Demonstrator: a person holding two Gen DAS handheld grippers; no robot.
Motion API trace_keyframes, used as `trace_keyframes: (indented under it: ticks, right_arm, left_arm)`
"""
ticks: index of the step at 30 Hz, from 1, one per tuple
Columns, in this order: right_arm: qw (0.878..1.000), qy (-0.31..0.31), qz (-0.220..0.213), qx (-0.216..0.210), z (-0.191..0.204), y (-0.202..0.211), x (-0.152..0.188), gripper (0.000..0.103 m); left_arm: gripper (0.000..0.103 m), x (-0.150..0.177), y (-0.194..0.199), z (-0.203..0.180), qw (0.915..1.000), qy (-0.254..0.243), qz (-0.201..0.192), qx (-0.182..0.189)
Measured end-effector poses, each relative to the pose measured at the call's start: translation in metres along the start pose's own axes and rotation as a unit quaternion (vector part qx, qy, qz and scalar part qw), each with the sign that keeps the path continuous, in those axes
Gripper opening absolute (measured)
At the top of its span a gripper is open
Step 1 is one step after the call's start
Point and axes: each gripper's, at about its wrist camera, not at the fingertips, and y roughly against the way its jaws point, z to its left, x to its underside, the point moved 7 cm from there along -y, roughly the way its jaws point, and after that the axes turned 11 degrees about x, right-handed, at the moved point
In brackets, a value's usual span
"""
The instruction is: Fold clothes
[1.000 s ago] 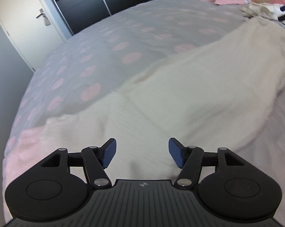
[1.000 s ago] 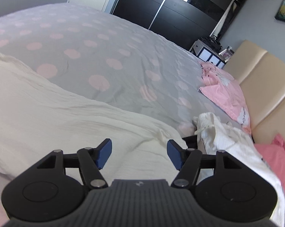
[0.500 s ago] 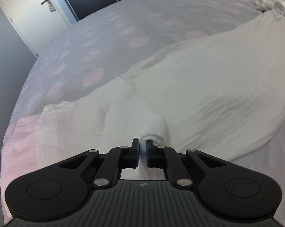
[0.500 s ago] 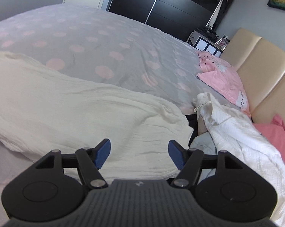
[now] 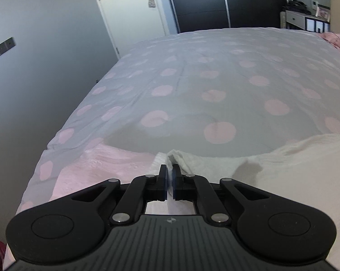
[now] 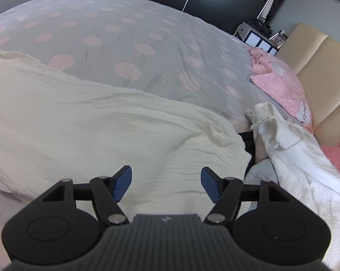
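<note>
Left gripper (image 5: 168,184) is what changed in the last second: your jaws, spread over the cream garment (image 6: 84,126) a second ago, are now pressed together on a fold of its edge, a small peak of cloth standing up between the blue pads (image 5: 163,186). You have also swung that hand up and away, so the left camera, which looked across the cloth before, now looks across the dotted bedspread (image 5: 215,79) toward the door (image 5: 133,11) and the dark wardrobe (image 5: 199,2), with the cloth trailing off to the right of the jaws. That reads as the grasp made and the first fold under way, one end of the garment lifted while the rest lies flat. Right gripper (image 6: 166,184), by contrast, hangs with its jaws spread just as before and nothing between them, low over the near edge of the garment's other end; it looks ready to take hold, but has not. The garment itself is a long, pale cream, crinkled piece, lying lengthwise across the near side of the bed, spread out and not yet folded, with soft creases running along it and a rumpled corner at its right end. Just beyond that corner lies a white garment (image 6: 292,155) in a loose heap, with something dark between the two. A pink pillow (image 6: 280,83) sits near the beige headboard (image 6: 323,63).
</note>
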Motion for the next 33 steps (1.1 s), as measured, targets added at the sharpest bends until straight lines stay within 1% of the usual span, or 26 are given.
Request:
trace_keyframes:
  ticks: [2,4,8,9,10,12,13,14,15,16,17,19,21,23,24,25,27,28,30,33]
  right_arm:
    - [1.0,0.006,0.005,0.0,0.001,-0.008,-0.001,0.07]
    - [1.0,0.006,0.012,-0.002,0.001,-0.017,-0.001,0.07]
    - [1.0,0.002,0.02,-0.01,0.001,-0.028,-0.002,0.07]
    - [1.0,0.004,0.02,-0.011,0.001,-0.029,-0.002,0.07]
    - [1.0,0.007,0.02,-0.012,0.001,-0.03,-0.002,0.07]
    - [1.0,0.011,0.02,-0.014,0.001,-0.032,-0.001,0.07]
    - [1.0,0.011,0.02,-0.013,0.0,-0.032,-0.001,0.07]
    - [1.0,0.01,0.021,-0.014,0.0,-0.032,-0.001,0.07]
    - [1.0,0.008,0.021,-0.014,-0.001,-0.032,0.0,0.07]
    - [1.0,0.007,0.02,-0.013,-0.002,-0.031,0.0,0.07]
    - [1.0,0.006,0.019,-0.012,-0.002,-0.029,0.0,0.07]
    - [1.0,0.007,0.015,-0.011,-0.003,-0.026,0.0,0.07]
    - [1.0,0.01,0.012,-0.009,-0.004,-0.022,0.002,0.07]
    - [1.0,0.012,0.008,-0.005,-0.006,-0.019,0.003,0.07]
    - [1.0,0.013,0.006,-0.003,-0.007,-0.017,0.003,0.07]
    - [1.0,0.012,0.003,-0.003,-0.008,-0.015,0.002,0.07]
    - [1.0,0.011,-0.002,-0.003,-0.01,-0.009,0.001,0.071]
    - [1.0,0.011,-0.005,-0.002,-0.01,-0.006,0.0,0.071]
    - [1.0,0.013,-0.012,-0.001,-0.011,0.0,-0.002,0.071]
    - [1.0,0.019,-0.021,0.002,-0.011,0.01,-0.004,0.071]
  left_arm:
    - [0.002,-0.002,-0.004,0.012,0.9998,0.02,0.002,-0.009]
    - [0.002,0.002,-0.017,0.021,0.9992,0.03,0.02,-0.019]
    - [0.002,0.015,-0.037,0.027,0.9988,0.016,0.029,-0.035]
    - [0.003,0.017,-0.04,0.029,0.9985,0.019,0.031,-0.04]
    - [0.005,0.018,-0.042,0.031,0.9983,0.021,0.029,-0.046]
    - [0.006,0.02,-0.043,0.034,0.9978,0.03,0.032,-0.05]
    - [0.011,0.022,-0.043,0.035,0.9974,0.035,0.036,-0.051]
    - [0.023,0.023,-0.043,0.036,0.997,0.04,0.039,-0.054]
    - [0.03,0.024,-0.04,0.036,0.9969,0.04,0.039,-0.056]
    - [0.041,0.024,-0.037,0.036,0.9969,0.039,0.036,-0.057]
    - [0.046,0.024,-0.032,0.034,0.9971,0.036,0.032,-0.058]
    - [0.047,0.025,-0.02,0.03,0.9976,0.026,0.023,-0.061]
    - [0.048,0.028,-0.007,0.021,0.9987,0.017,0.017,-0.046]
    - [0.051,0.035,0.003,0.003,0.9997,-0.008,0.022,-0.009]
    - [0.051,0.039,0.006,-0.008,0.9992,-0.029,0.029,0.006]
    - [0.053,0.045,0.009,-0.018,0.9977,-0.056,0.038,0.011]
    - [0.059,0.056,0.014,-0.039,0.9927,-0.107,0.054,0.011]
    - [0.061,0.061,0.016,-0.047,0.9905,-0.124,0.057,0.015]
    - [0.061,0.071,0.02,-0.061,0.9869,-0.146,0.062,0.031]
    - [0.062,0.084,0.021,-0.078,0.9804,-0.18,0.07,0.041]
